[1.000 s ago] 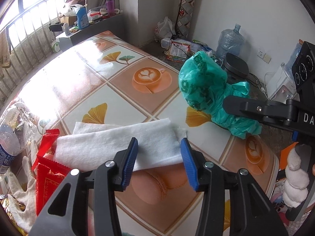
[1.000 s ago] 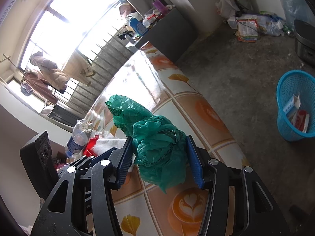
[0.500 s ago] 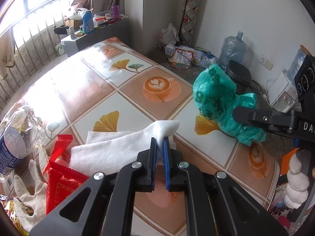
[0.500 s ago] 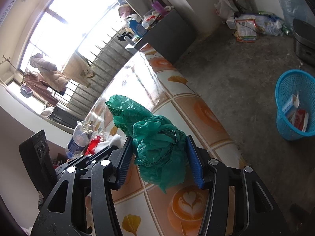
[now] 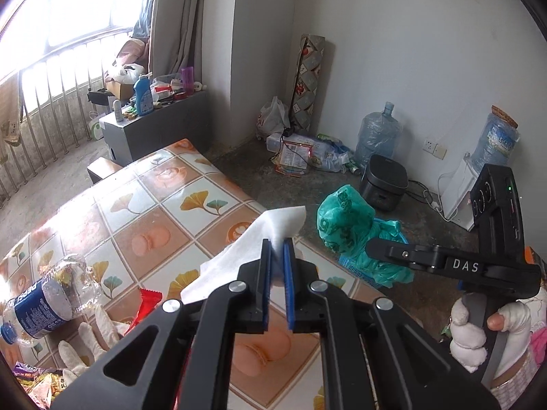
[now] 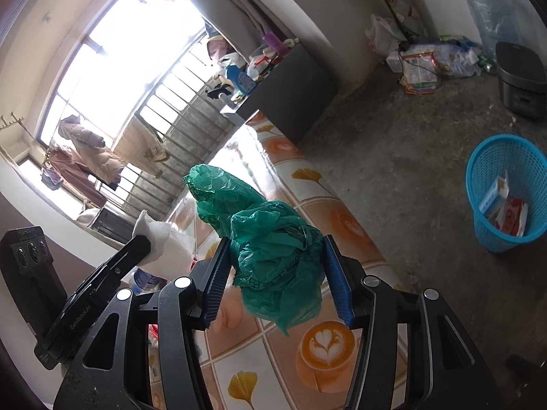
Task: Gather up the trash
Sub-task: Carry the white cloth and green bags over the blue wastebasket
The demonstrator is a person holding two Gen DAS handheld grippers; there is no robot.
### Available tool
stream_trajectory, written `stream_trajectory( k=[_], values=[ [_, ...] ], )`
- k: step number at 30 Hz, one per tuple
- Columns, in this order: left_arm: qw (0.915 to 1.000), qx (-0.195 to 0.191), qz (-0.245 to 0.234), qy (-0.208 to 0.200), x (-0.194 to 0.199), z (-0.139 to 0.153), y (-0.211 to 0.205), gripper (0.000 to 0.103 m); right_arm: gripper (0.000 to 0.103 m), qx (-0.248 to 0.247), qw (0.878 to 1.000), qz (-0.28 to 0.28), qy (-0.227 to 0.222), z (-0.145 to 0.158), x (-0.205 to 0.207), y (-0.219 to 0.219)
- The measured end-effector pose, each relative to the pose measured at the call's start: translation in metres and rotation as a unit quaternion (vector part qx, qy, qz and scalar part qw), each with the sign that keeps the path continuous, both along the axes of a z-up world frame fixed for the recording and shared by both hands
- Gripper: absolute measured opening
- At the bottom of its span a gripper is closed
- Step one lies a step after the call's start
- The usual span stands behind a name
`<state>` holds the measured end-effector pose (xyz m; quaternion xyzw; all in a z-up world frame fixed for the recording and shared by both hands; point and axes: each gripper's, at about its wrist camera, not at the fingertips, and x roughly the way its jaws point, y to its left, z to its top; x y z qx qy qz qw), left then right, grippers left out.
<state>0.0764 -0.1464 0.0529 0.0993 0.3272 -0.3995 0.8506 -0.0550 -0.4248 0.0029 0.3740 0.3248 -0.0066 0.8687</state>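
My left gripper [image 5: 277, 249] is shut on a white tissue [image 5: 239, 249], which hangs lifted above the tiled table [image 5: 164, 205]. The same tissue [image 6: 164, 242] shows at the left gripper's tip in the right wrist view. My right gripper [image 6: 275, 266] is shut on a crumpled green plastic bag [image 6: 270, 246], held off the table near its right edge. From the left wrist view the green bag [image 5: 345, 225] sits to the right, in the right gripper [image 5: 372, 249]. A blue waste basket [image 6: 506, 198] with some packets inside stands on the floor at the right.
A plastic bottle [image 5: 44, 297], a red wrapper [image 5: 147, 304], a white glove [image 5: 89, 341] and shiny wrappers [image 5: 30, 376] lie on the table's left part. On the floor beyond are a black cooker [image 5: 386, 184], water jugs [image 5: 376, 140] and littered bags [image 5: 301, 153]. A grey cabinet [image 5: 154, 126] stands behind the table.
The left jaws closed on the tissue's edge and lifted it off the table. The right gripper with the green bag rose slightly.
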Motion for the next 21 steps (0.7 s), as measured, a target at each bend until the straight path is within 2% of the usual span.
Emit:
stream_trajectory(
  k=[11,21],
  values=[
    [0.9981,-0.03,-0.054,-0.008,-0.018,0.029,-0.057,0.006,0.05,0.013,0.998,-0.057,-0.034,0.01,-0.026,-0.034],
    [0.9918,-0.041,-0.119,0.02,-0.023,0.026,-0.124,0.007,0.05,0.038,0.992,-0.111,-0.039,-0.003,-0.04,-0.071]
  ],
)
